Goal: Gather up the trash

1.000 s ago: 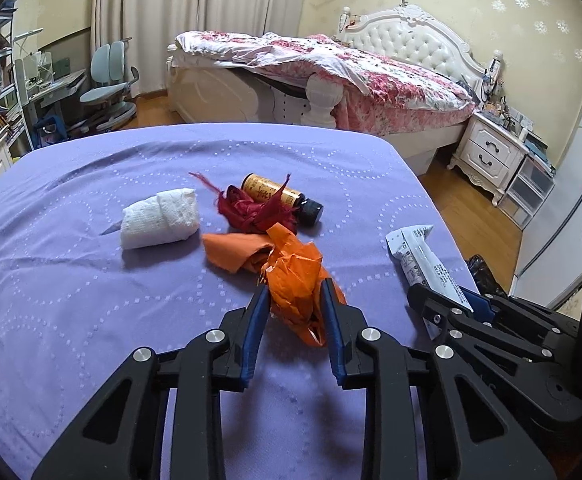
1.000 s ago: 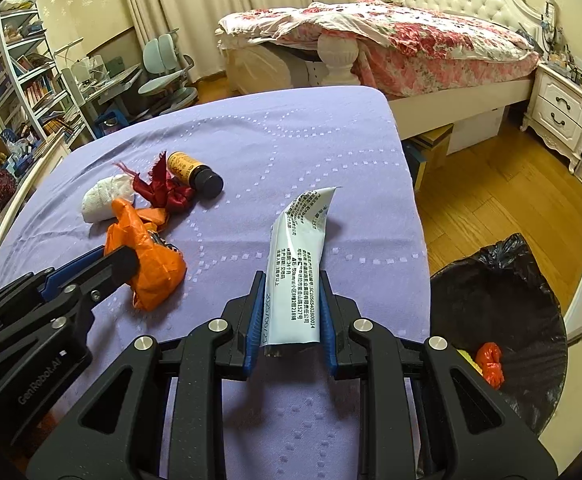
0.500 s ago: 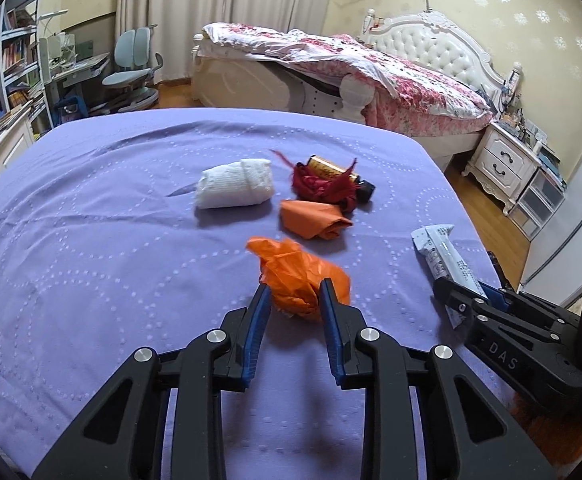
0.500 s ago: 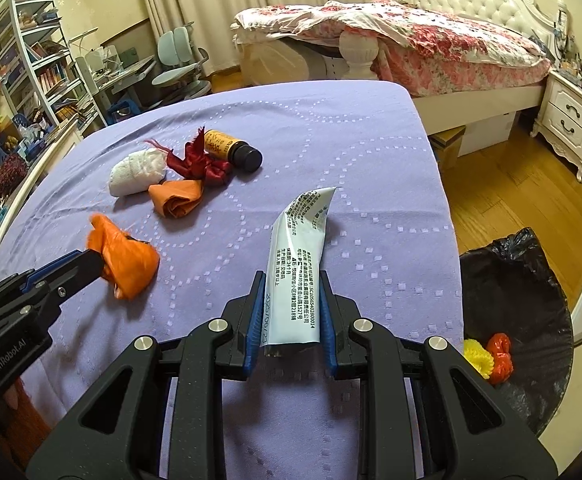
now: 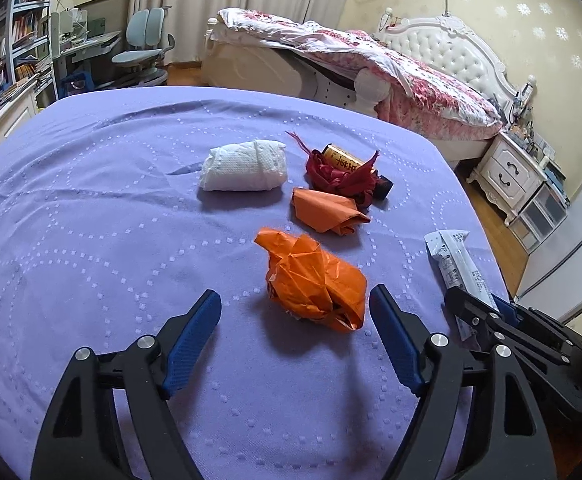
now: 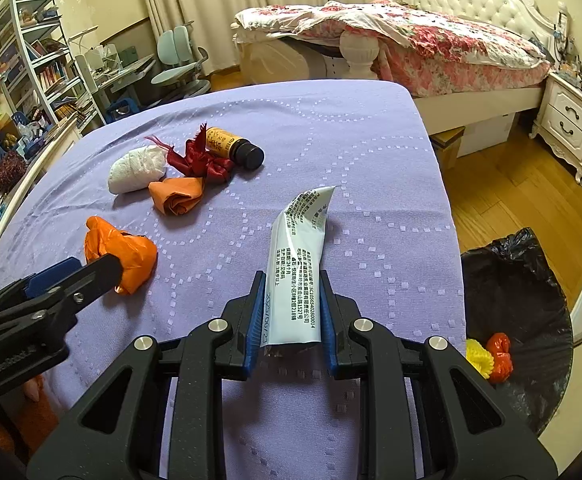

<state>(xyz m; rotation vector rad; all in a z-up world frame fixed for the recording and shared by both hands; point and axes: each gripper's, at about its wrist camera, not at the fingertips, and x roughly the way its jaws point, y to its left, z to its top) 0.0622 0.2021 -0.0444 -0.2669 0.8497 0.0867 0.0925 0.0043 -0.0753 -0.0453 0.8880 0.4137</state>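
Our right claw [image 6: 291, 312] grips the pale printed wrapper [image 6: 299, 256]; our left claw [image 5: 295, 332] gapes around the crumpled orange paper [image 5: 315, 280]. Gripped only at its end, the wrapper could slip before the black bin bag [image 6: 519, 312] at three o'clock.

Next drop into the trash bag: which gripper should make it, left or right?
Right. The right gripper is already shut on the white wrapper, and the black trash bag sits off the table's edge on its side. The left gripper is open, holding nothing, with the crumpled orange paper lying between its fingers.
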